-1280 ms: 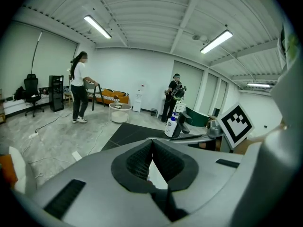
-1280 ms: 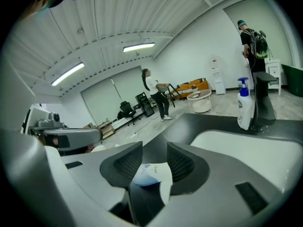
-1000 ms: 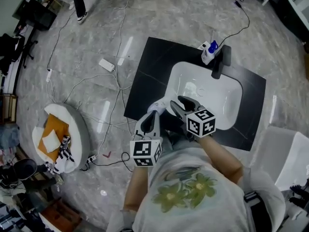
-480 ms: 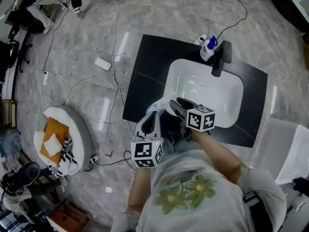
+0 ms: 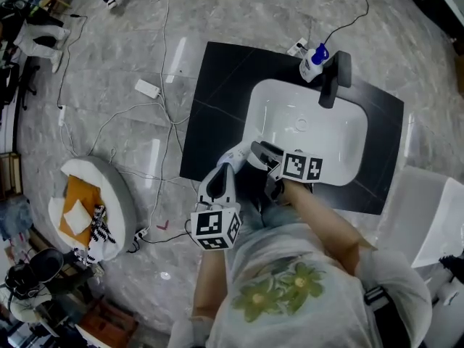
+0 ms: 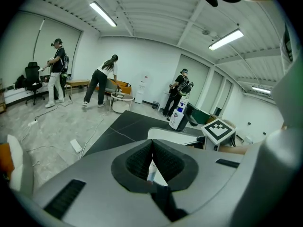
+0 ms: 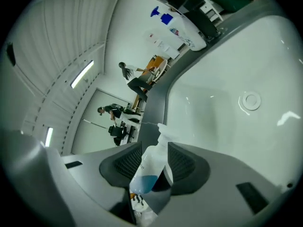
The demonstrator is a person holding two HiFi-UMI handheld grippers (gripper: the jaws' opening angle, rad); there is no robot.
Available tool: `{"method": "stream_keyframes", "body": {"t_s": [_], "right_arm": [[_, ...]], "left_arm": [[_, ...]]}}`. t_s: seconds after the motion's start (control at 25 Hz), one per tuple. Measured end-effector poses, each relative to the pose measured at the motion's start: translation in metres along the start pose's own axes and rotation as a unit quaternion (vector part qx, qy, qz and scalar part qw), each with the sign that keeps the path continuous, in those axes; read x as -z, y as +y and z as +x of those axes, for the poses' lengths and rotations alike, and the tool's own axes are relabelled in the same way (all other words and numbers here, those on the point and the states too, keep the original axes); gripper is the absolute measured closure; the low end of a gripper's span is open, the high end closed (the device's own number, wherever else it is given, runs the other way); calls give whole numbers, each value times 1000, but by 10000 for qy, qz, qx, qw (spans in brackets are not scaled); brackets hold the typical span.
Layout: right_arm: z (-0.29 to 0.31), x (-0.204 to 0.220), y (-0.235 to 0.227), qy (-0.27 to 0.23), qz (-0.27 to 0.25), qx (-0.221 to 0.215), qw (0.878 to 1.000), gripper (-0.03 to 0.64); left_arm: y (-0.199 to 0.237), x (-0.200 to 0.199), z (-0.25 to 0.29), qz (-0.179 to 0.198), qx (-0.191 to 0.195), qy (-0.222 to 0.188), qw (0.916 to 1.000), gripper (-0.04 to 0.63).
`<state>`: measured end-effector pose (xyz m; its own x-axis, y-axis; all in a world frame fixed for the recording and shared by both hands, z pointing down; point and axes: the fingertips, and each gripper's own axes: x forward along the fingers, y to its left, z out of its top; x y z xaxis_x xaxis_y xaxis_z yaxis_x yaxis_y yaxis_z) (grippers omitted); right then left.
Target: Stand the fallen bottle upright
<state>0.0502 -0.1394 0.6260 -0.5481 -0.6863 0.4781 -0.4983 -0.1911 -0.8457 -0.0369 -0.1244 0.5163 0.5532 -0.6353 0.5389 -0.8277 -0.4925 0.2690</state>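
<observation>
Right gripper (image 7: 154, 158): jaws clamped on a small spray bottle (image 7: 147, 170) holding blue liquid, over the white sink's (image 5: 330, 145) near edge. Left gripper (image 6: 152, 161): jaws closed together, just left of the right.

Bottle (image 7: 149, 167) base out of sight behind the right claw (image 7: 155, 149) body; label print too small for legibility.

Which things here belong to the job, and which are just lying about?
Job: spray bottle, clamped in right hand-held gripper; white sink.
Lying about: blue-capped bottle by faucet; white power strip on floor; round basket of cloths.
</observation>
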Motion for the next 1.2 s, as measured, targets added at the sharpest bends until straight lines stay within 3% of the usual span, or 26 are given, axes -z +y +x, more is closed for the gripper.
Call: {"method": "stream_keyframes", "body": {"t_s": [0.28,0.68,1.2], "right_arm": [[15,0,-16,-28,824,-207,9964,462],[28,-1,-27,-52,1370,-376,9898,460],[29,-4,-28,-106,1561,-460,9866,465]], "left_arm": [[-3,8,10,-56,39,77,9999,577],[1,13,10,-107,-25,137,9998,577],[-3,15,5,-118,-30,115,9999,577]]}}
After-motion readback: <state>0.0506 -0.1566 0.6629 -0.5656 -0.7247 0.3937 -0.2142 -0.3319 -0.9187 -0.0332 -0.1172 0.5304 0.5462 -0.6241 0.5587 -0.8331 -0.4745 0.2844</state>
